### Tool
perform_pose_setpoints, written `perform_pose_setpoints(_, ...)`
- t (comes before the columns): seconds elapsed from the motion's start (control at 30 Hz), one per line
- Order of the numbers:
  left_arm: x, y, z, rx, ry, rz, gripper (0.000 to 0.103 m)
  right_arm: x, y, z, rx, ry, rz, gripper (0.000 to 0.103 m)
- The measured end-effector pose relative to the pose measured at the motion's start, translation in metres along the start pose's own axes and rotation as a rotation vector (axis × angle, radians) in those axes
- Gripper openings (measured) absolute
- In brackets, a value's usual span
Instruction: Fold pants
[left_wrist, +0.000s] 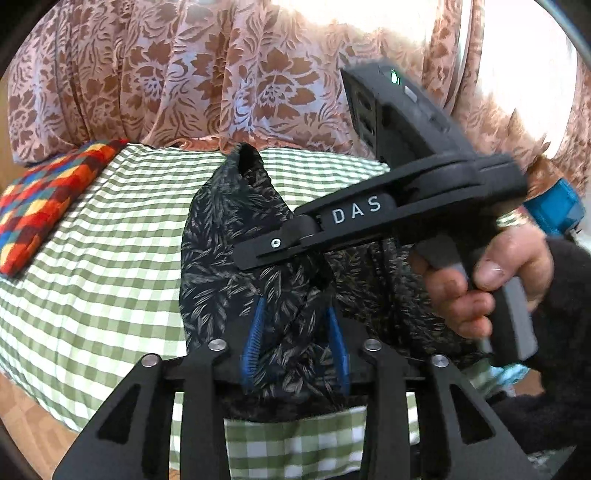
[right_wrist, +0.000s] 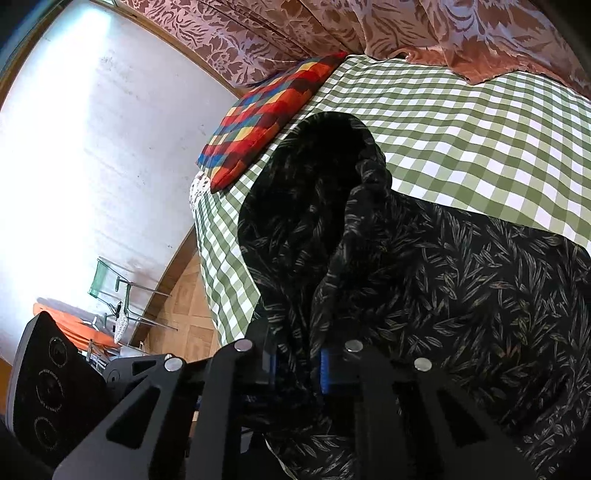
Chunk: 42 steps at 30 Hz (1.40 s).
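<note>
Dark pants (left_wrist: 236, 258) with a pale leaf print lie bunched on the green checked bedspread (left_wrist: 110, 258), with one fold raised into a peak. My left gripper (left_wrist: 295, 332) has its blue pads (left_wrist: 253, 332) on either side of a thick bunch of the fabric, which fills the gap between them. My right gripper (left_wrist: 258, 254) reaches in from the right in a person's hand (left_wrist: 491, 280), its tip pinching the same cloth higher up. In the right wrist view the pants (right_wrist: 461, 295) spread to the right, and my right gripper (right_wrist: 297, 365) is shut on a gathered fold.
A multicoloured checked cushion (left_wrist: 48, 206) lies at the bed's far left corner, also seen as the cushion (right_wrist: 269, 114). Floral curtains (left_wrist: 221, 74) hang behind the bed. Left of the bed are a white wall, wooden floor (right_wrist: 188, 306) and a glass-backed chair (right_wrist: 110, 280).
</note>
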<state>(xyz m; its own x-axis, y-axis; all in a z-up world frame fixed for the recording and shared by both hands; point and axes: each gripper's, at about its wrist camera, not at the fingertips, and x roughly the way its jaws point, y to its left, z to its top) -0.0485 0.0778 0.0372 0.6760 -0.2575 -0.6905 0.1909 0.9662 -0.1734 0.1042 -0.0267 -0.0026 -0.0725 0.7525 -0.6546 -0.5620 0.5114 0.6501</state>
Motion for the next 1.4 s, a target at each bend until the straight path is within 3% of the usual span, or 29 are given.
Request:
perform_pose_setpoints(0.07,-0.021,0.022,0.003,-0.105,-0.034,-0.09,0.034,-0.005,-0.002,-0.003,0.005,-0.003,0.001,0.013)
perform_pose_setpoints(0.1,-0.031,0.035,0.006,-0.165,-0.056,-0.105,0.044,-0.006,-0.003,-0.003,0.009,-0.004,0.002,0.013)
perform_pose_setpoints(0.13,-0.04,0.052,0.008,-0.234,-0.081,-0.111,0.05,-0.008,-0.003,-0.003,0.011,-0.006,0.002,0.013)
perform_pose_setpoints(0.27,-0.065,0.131,0.001,-0.575,-0.16,-0.113,0.05,-0.02,0.004,-0.003,0.002,-0.031,0.008,0.012)
perform_pose_setpoints(0.37,-0.066,0.155,-0.007,-0.676,-0.175,-0.102,0.05,-0.034,0.023,-0.001,-0.043,-0.055,0.014,0.012)
perform_pose_setpoints(0.5,-0.044,0.16,-0.015,-0.732,-0.114,-0.109,0.05,-0.05,0.047,0.003,-0.103,-0.072,0.013,0.012)
perform_pose_setpoints(0.77,0.007,0.132,-0.008,-0.708,-0.044,-0.179,0.05,-0.085,0.073,0.0,-0.164,-0.124,-0.003,0.012)
perform_pose_setpoints(0.97,0.028,0.096,0.012,-0.67,-0.044,-0.349,0.05,-0.142,0.091,-0.009,-0.222,-0.217,-0.028,0.012)
perform_pose_setpoints(1.2,0.051,0.02,0.033,-0.499,0.022,-0.547,0.05,-0.204,0.078,-0.036,-0.237,-0.297,-0.112,0.012)
perform_pose_setpoints(1.4,0.078,-0.048,0.033,-0.291,0.159,-0.598,0.05,-0.266,0.045,-0.079,-0.2,-0.378,-0.217,0.012)
